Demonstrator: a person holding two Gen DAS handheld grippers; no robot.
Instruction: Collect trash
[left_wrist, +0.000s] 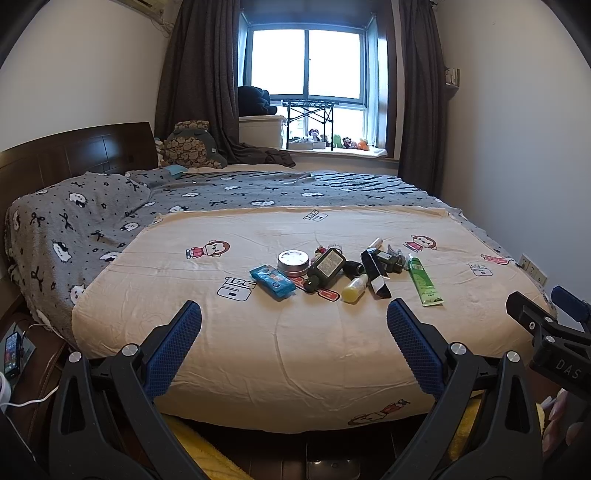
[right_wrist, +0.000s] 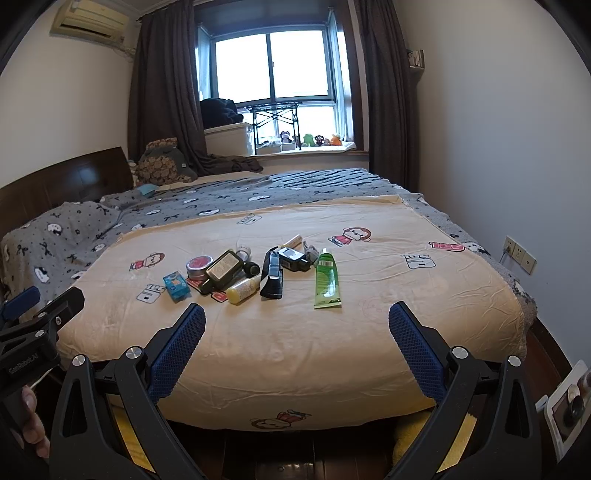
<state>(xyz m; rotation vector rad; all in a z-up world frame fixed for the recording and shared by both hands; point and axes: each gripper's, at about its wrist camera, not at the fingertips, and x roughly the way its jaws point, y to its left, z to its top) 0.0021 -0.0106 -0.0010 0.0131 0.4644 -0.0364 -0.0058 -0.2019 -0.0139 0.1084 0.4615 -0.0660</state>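
A cluster of trash lies mid-bed on the cream sheet (left_wrist: 258, 350): a blue packet (left_wrist: 272, 281), a round tin (left_wrist: 293, 262), a dark green bottle (left_wrist: 325, 269), a small yellow bottle (left_wrist: 355, 288), a black tube (left_wrist: 375, 273) and a green tube (left_wrist: 424, 282). The right wrist view shows the same items: blue packet (right_wrist: 176, 286), tin (right_wrist: 199, 266), dark bottle (right_wrist: 223, 271), yellow bottle (right_wrist: 243, 290), black tube (right_wrist: 272, 277), green tube (right_wrist: 327, 280). My left gripper (left_wrist: 294, 314) and right gripper (right_wrist: 296, 315) are both open and empty, held at the bed's foot, short of the items.
A grey patterned blanket (left_wrist: 92, 221) covers the bed's far and left part, by the wooden headboard (left_wrist: 74, 155). A nightstand with a phone (left_wrist: 13, 352) stands at left. The wall with sockets (right_wrist: 521, 254) is on the right. Window sill with toys (left_wrist: 332, 142) at back.
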